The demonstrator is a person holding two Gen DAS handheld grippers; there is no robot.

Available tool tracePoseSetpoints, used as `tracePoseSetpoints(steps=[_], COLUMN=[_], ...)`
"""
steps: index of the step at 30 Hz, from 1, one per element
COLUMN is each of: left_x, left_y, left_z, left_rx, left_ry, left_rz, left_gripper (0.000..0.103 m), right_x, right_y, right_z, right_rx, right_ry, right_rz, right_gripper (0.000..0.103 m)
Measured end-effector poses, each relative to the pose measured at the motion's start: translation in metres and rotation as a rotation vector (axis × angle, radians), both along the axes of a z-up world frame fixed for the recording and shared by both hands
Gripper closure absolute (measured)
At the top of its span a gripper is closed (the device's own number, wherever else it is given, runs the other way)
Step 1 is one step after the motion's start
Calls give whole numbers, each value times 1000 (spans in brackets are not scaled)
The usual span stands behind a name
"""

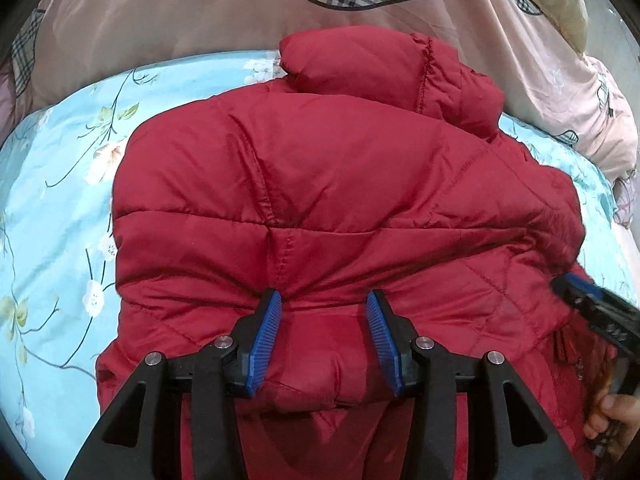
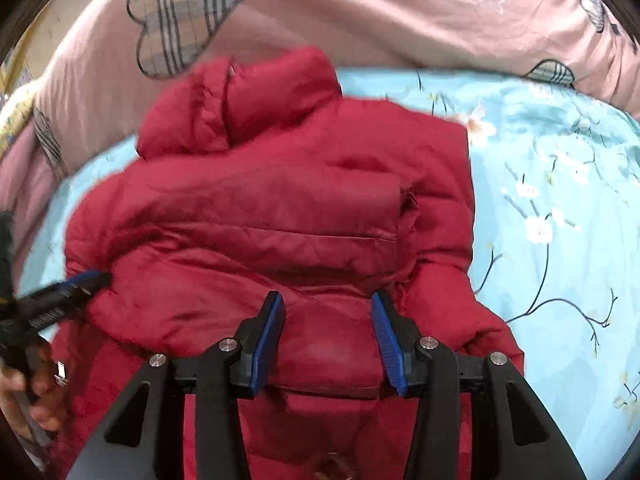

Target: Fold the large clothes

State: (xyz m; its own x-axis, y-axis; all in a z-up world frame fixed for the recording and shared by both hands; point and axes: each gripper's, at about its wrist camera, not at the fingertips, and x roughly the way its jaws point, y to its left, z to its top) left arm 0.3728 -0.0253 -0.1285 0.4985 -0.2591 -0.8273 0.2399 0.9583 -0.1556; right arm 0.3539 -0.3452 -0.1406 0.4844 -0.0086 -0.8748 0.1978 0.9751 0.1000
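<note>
Red puffer jacket (image 1: 320, 184) on floral sheet (image 1: 60, 200).
Puffy, slippery, probably springy; best pinched at hem; both grippers' jaws apart around bunched fabric.

Jacket (image 1: 320, 184): red quilted cloth, slight sheen, stitched seams. Bedsheet (image 1: 60, 208): smooth light-blue floral cloth. Quilt (image 2: 360, 16): pink satiny cloth. Left gripper (image 1: 324, 300): matt black plastic, ribbed blue pads (image 1: 266, 340), shiny metal pins

Black tongs (image 1: 324, 300), blue ribbed pads (image 1: 266, 340), silver screws (image 1: 223, 343)
</note>
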Motion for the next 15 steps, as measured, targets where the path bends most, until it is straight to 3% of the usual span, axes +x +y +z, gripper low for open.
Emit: tracePoseSetpoints(steps=[3, 9, 15], left_x=[-6, -2, -18], left_y=[7, -5, 1], left_z=[8, 0, 20], left_rx=[-35, 47, 34], left_ry=[2, 1, -12], left_rz=[9, 7, 24], left_gripper=[57, 56, 55], right_x=[4, 2, -9], right_y=[-7, -11, -16], right_z=[-6, -9, 9], right_rx=[28, 48, 106], right_ry=[4, 2, -2], right_rz=[-11, -17, -38], right_gripper=[56, 55, 53])
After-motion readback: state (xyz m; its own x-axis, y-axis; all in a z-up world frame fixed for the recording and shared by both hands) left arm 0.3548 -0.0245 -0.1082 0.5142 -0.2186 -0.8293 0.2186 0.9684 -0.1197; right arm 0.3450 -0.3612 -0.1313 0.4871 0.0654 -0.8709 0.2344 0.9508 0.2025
